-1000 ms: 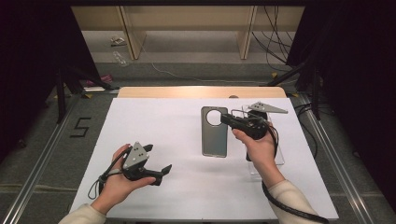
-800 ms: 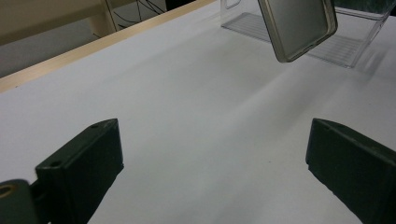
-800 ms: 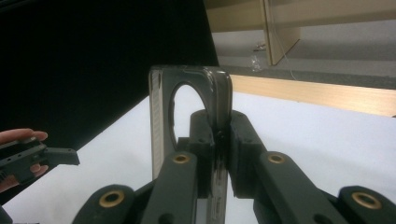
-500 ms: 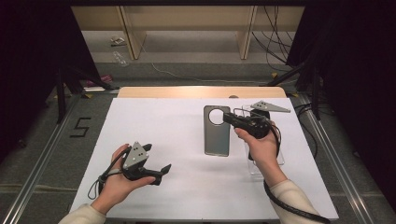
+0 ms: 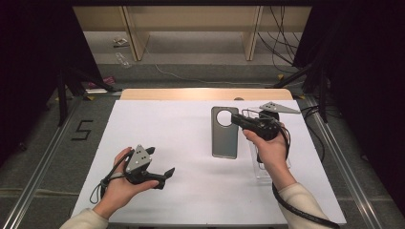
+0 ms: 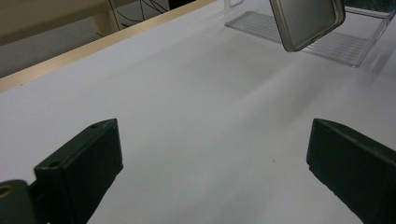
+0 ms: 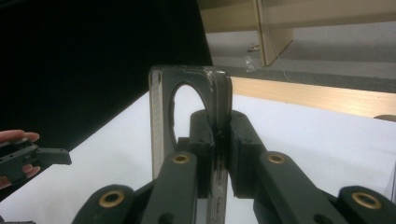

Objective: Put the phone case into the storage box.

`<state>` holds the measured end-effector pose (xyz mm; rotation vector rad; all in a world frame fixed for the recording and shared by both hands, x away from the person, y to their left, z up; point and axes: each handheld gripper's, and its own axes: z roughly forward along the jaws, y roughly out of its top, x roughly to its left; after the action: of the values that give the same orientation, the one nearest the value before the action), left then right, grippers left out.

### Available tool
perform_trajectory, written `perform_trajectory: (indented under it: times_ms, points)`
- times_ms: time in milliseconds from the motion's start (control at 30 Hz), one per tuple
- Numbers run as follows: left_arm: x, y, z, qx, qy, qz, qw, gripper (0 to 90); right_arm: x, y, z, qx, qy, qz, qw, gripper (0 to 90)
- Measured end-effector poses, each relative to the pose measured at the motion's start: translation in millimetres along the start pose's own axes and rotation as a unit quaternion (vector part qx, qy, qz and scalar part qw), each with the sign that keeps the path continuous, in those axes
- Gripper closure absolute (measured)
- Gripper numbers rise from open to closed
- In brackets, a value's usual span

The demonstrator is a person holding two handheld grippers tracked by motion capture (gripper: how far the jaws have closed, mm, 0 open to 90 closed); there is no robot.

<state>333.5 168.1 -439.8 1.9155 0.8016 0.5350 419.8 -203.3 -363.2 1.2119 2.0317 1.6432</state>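
Gripping one phone case point(image 5: 224, 136), right claw point(image 5: 237, 119)

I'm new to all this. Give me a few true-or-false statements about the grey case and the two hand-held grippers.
1. The right gripper is shut on the grey phone case with a round hole. True.
2. The left gripper grips the case too. False: its jaws stand open above the white table, with nothing between them.
3. A clear plastic box lies beside the case. True.
4. The case lies flat on the table. False: it is held up off it.
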Motion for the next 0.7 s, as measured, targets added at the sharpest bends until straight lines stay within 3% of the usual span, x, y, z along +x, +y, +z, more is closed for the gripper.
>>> perform_trajectory:
  times_ms: [700]
  points:
    - [0.4,-0.3,0.1,0.001,0.003,0.002,1.0,3.3,-6.7,4.4,-7.1,-0.001,-0.009,0.0,1.0,82.2]
